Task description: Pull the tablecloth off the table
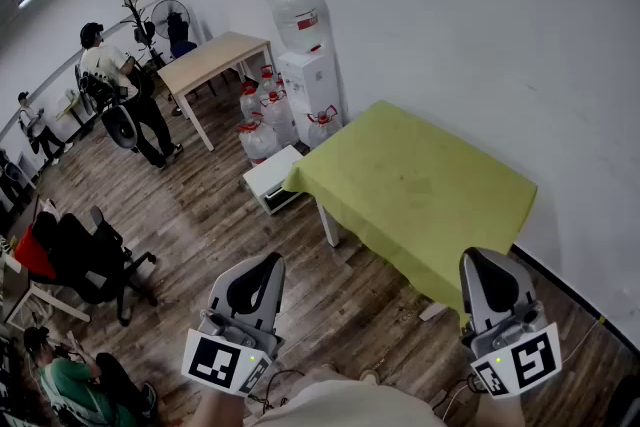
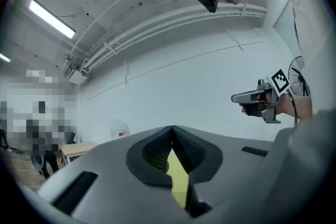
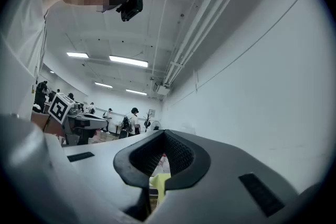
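Note:
A yellow-green tablecloth (image 1: 420, 185) covers a white-legged table against the white wall and hangs over its edges. My left gripper (image 1: 262, 267) is shut and holds nothing; it hovers over the wooden floor, short of the table's near left corner. My right gripper (image 1: 486, 263) is also shut and empty, just in front of the cloth's near edge. In the left gripper view the jaws (image 2: 171, 132) meet, with a strip of the tablecloth (image 2: 178, 182) showing beyond them. The right gripper view has its jaws (image 3: 165, 138) closed too, with a bit of the tablecloth (image 3: 159, 182) behind.
A water dispenser (image 1: 305, 65) and several water jugs (image 1: 265, 115) stand left of the table, with a low white box (image 1: 272, 177) beside its corner. Farther left are a wooden table (image 1: 212, 60), a standing person (image 1: 125, 100) and an office chair (image 1: 95, 260).

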Tool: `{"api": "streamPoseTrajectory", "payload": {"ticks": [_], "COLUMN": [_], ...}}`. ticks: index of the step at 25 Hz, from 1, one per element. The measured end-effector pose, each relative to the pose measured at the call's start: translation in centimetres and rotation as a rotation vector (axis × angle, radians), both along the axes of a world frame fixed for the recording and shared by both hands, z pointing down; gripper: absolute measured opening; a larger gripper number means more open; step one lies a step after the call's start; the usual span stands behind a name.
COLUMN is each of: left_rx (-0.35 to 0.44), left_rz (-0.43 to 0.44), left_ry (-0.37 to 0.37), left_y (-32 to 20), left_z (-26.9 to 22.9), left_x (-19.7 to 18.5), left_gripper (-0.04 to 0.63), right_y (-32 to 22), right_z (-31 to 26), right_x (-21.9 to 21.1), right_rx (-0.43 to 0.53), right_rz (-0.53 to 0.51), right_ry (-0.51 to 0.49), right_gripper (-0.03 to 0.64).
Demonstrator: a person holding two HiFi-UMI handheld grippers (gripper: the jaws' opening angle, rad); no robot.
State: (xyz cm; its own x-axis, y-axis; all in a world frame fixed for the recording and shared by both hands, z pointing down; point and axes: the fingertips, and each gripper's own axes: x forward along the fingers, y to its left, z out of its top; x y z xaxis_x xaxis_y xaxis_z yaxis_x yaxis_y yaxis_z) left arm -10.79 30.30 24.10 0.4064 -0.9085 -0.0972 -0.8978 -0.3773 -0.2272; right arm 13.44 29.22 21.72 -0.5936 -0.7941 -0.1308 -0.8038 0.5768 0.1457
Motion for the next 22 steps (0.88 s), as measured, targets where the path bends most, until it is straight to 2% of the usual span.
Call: {"api": "streamPoseTrajectory", "payload": {"ticks": [7,16,17,18,19,20,21,22], "left_rx": [-0.002,0.006,0.022,0.04,0.054,0.06,0.061,0.057], "left_rz": [-0.004,0.003,0.004,0.009,0.014,0.018,0.019,0.018], "left_ry": [0.011,0.02,0.041,0.07,0.099,0.119,0.126,0.12], "left_y": [0.0,0.0,-0.1,0.0,0.0,0.0,-0.1,-0.1], "left_z": [-0.4,-0.1,-0.4,-0.7,-1.0,-1.2,-1.2,-1.1], "left_x": [0.1,1.3,1.4,1.5,1.6,1.7,1.9,2.0], "left_gripper": [0.02,0.02,0.02,0.023,0.087,0.19,0.23,0.232], "right_y": [-0.1,0.0,-0.2,-0.4,-0.5,-0.6,-0.7,-0.7], "right_z": [0.0,0.2,0.1,0.0,0.1,0.2,0.3,0.4], "right_x": [0.3,1.4,1.6,1.7,1.8,2.0,2.2,2.2], "right_rx": [-0.021,-0.016,-0.013,-0.014,-0.019,-0.025,-0.033,-0.041], "right_rz": [-0.003,0.019,0.024,0.024,0.022,0.02,0.017,0.013], "right_ry": [-0.053,-0.056,-0.067,-0.08,-0.095,-0.112,-0.128,-0.137], "right_gripper": [0.029,0.031,0.045,0.166,0.307,0.314,0.314,0.314]}}
